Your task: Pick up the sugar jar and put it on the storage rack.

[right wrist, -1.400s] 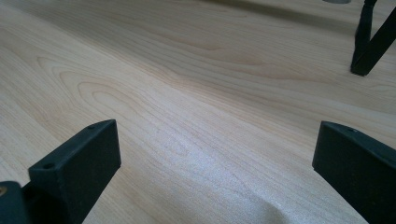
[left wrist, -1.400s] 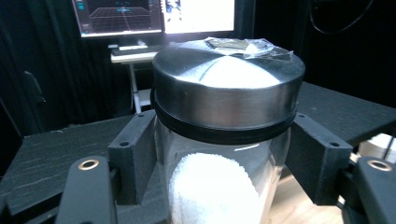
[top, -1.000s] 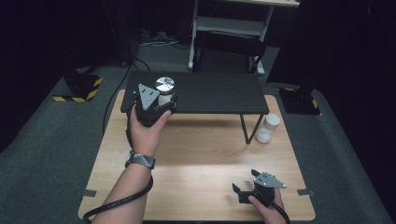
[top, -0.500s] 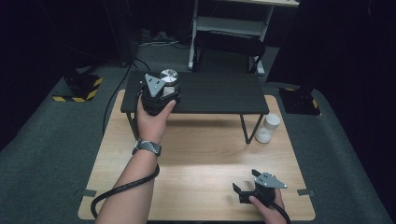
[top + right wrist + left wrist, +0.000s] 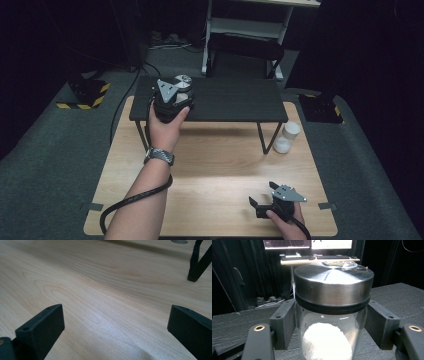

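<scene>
Left tool (image 5: 332,337) clamped on steel-lidded glass jar (image 5: 333,315) of white powder, right tool (image 5: 115,335) wide open, holding nothing

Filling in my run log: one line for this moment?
left gripper: shut on jar | jar: on black shelf | right gripper: open, over table

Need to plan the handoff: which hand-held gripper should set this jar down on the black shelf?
Left: its hand-held gripper already clamps the jar over the black shelf.
</scene>
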`<state>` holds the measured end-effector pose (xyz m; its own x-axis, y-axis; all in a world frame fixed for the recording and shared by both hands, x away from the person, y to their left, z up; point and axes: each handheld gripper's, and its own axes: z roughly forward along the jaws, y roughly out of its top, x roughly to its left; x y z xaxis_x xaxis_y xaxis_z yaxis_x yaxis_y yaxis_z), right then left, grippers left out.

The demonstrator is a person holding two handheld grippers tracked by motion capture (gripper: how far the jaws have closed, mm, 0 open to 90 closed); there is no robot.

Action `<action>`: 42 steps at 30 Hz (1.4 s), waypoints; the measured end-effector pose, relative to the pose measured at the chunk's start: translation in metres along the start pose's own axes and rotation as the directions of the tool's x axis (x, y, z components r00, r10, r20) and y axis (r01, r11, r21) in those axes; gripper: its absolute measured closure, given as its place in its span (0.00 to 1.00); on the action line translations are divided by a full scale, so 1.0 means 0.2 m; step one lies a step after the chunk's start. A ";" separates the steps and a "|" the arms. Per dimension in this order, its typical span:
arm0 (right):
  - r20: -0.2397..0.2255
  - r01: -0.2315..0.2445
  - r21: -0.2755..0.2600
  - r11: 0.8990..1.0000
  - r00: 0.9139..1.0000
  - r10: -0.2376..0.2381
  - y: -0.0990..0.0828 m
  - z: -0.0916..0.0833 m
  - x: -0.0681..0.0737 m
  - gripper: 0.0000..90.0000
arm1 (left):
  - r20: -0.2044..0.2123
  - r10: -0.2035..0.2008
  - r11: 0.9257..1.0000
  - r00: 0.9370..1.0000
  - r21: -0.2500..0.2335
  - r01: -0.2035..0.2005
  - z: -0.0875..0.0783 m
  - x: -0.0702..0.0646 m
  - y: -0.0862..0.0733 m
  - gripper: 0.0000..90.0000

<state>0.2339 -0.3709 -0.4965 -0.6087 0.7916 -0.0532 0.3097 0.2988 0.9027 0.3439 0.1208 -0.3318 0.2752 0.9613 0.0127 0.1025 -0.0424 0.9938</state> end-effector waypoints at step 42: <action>-0.001 0.006 -0.001 1.000 1.000 -0.006 0.00 0.00 0.00 0.01 | -0.001 -0.036 0.999 0.999 -0.023 0.036 -0.07 0.01 -0.03 0.01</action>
<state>0.2336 -0.3707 -0.4966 -0.6112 0.7894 -0.0579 0.3053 0.3026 0.9029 0.3306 0.1265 -0.3358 0.2703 0.9625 -0.0233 0.0903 -0.0012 0.9959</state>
